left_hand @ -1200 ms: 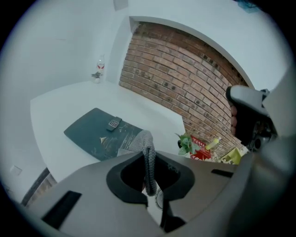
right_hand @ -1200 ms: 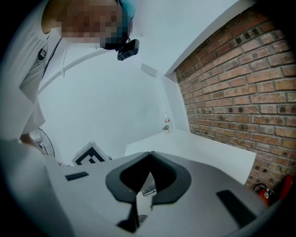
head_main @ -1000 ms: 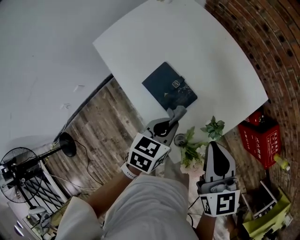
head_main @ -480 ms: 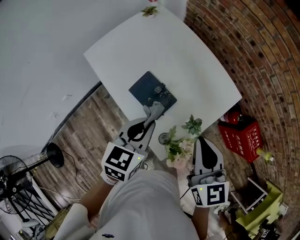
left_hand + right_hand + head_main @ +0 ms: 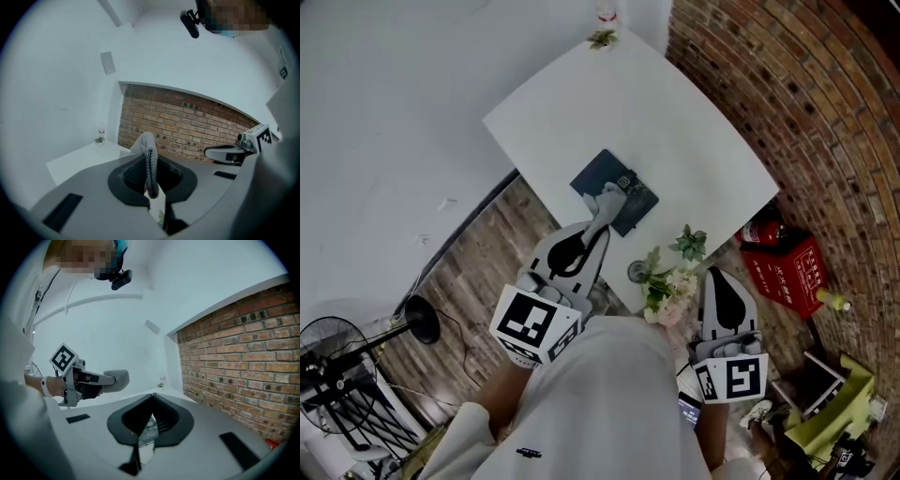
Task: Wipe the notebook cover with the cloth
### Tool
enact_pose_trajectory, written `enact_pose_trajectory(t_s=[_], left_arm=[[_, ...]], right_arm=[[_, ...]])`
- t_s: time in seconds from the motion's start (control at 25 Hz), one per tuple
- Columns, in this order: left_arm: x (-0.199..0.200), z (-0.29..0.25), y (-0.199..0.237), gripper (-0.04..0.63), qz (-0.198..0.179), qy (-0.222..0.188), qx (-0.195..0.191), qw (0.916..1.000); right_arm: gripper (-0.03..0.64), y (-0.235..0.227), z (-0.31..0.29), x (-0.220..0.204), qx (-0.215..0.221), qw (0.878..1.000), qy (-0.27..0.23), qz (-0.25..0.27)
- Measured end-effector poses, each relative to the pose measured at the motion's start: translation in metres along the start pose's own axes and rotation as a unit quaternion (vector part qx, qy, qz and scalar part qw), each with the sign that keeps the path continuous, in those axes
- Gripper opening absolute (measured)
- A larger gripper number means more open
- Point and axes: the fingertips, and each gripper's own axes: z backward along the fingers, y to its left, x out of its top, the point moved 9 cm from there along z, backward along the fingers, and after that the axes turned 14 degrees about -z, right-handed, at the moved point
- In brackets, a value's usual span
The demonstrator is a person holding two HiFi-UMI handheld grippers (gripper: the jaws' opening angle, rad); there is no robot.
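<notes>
Carried further over the dark notebook point(image 5: 628, 190) on the white tabletop point(image 5: 675, 122), the grey cloth point(image 5: 607, 199) is pinched by the left tool point(image 5: 602, 217); the right tool point(image 5: 719, 277) is pressed together, empty.

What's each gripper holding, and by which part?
The left gripper holds the grey cloth, a fold pinched between its jaws, the rest bunched beyond them. The right gripper holds nothing.

Near corner of notebook point(image 5: 606, 172) under cloth point(image 5: 605, 201).
</notes>
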Motion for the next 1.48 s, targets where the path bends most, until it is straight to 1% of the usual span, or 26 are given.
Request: enact_pose_trajectory(t_s=[0.12, 0.32, 0.56, 0.64, 0.72, 0.8, 0.88, 1.2, 1.48], left_arm=[[0.007, 0.007, 0.002, 0.035, -0.006, -0.010, 0.004, 0.9999], [0.011, 0.014, 0.006, 0.035, -0.008, -0.018, -0.001, 0.9998], [0.021, 0.014, 0.007, 0.035, 0.008, -0.043, -0.008, 0.9990], [0.022, 0.012, 0.006, 0.035, 0.008, -0.045, -0.015, 0.9988], [0.022, 0.011, 0.006, 0.035, 0.009, -0.048, -0.021, 0.9986], [0.022, 0.011, 0.007, 0.035, 0.009, -0.050, -0.027, 0.9984], [0.020, 0.012, 0.007, 0.035, 0.009, -0.049, -0.031, 0.9983], [0.015, 0.012, 0.003, 0.035, 0.019, -0.045, -0.045, 0.9978], [0.014, 0.011, -0.003, 0.035, 0.018, -0.045, -0.057, 0.9972]], right_arm=[[0.000, 0.000, 0.004, 0.007, -0.009, 1.000, -0.008, 0.005], [0.000, 0.001, 0.008, 0.020, -0.023, 0.999, -0.025, 0.013], [-0.002, 0.006, 0.006, 0.026, -0.024, 0.999, -0.027, 0.026], [-0.002, 0.008, 0.005, 0.026, -0.020, 0.999, -0.026, 0.018], [0.000, 0.012, 0.004, 0.024, -0.004, 1.000, -0.020, 0.005], [-0.002, 0.017, 0.003, 0.022, 0.011, 1.000, -0.009, 0.007], [-0.002, 0.021, 0.004, 0.021, 0.015, 1.000, -0.003, 0.016], [-0.002, 0.026, 0.008, 0.022, -0.005, 1.000, -0.019, 0.021], [-0.002, 0.034, 0.010, 0.024, -0.004, 0.999, -0.032, 0.023]])
